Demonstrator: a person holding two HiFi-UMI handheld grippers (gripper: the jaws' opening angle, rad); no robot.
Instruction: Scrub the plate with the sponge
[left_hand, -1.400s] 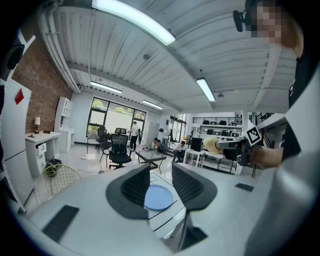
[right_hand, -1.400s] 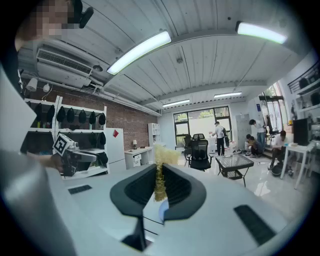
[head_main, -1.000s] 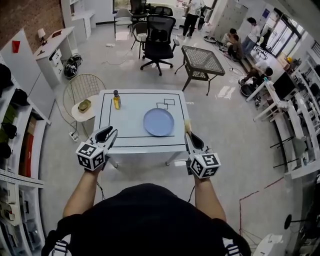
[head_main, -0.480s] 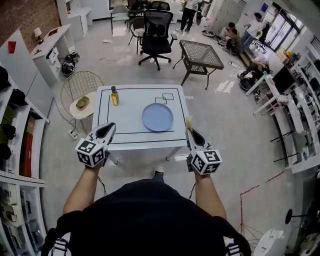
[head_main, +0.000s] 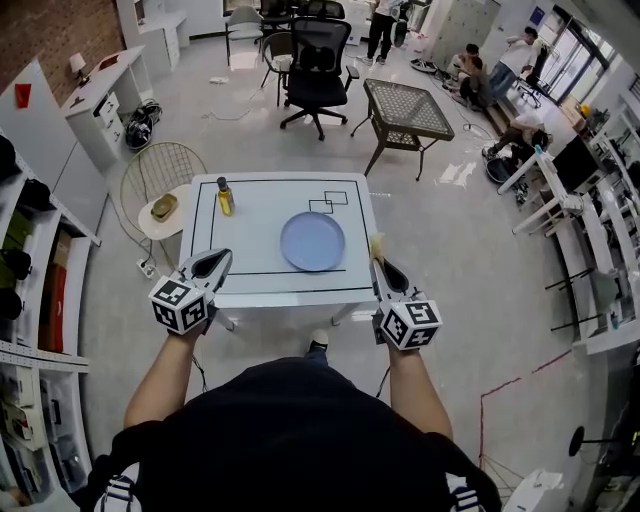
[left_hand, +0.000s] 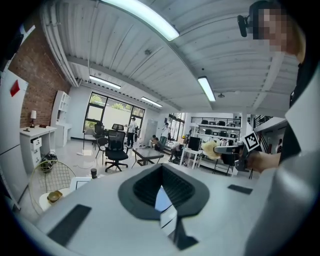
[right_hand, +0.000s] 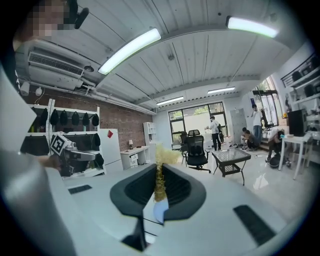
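1. We are only getting ready. No scrubbing is happening yet.
2. We are holding the right gripper (head_main: 378, 264) up near the front right corner of the counter (head_main: 262, 285). Its jaws are pinching the yellow sponge (head_main: 376, 244), and the sponge is sticking up out of the tips.
3. We are holding the left gripper (head_main: 216, 262) up near the front left corner of the counter. Its jaws are closing all the way: the tips are pressed together, with nothing between them.
4. The blue plate (head_main: 312, 241) is lying flat on the counter, a bit to the right of the middle, inside the big black frame drawn there. It is looking bare, and nothing is touching it.
5. The sponge is up in the air, off to the right of the plate and apart from it.
6. So one part looks done: the sponge is in our grip. What is left, we think, is bringing the sponge down onto the plate and rubbing it all over. The empty left gripper may be needed to keep the plate from sliding.
7. A small bottle (head_main: 226, 197) is standing at the back left of the counter. Its label is too small for us to read.
8. The marker cube (head_main: 407, 325) on each gripper is showing only black and white squares, not words. We are finding no brand or writing we can read.
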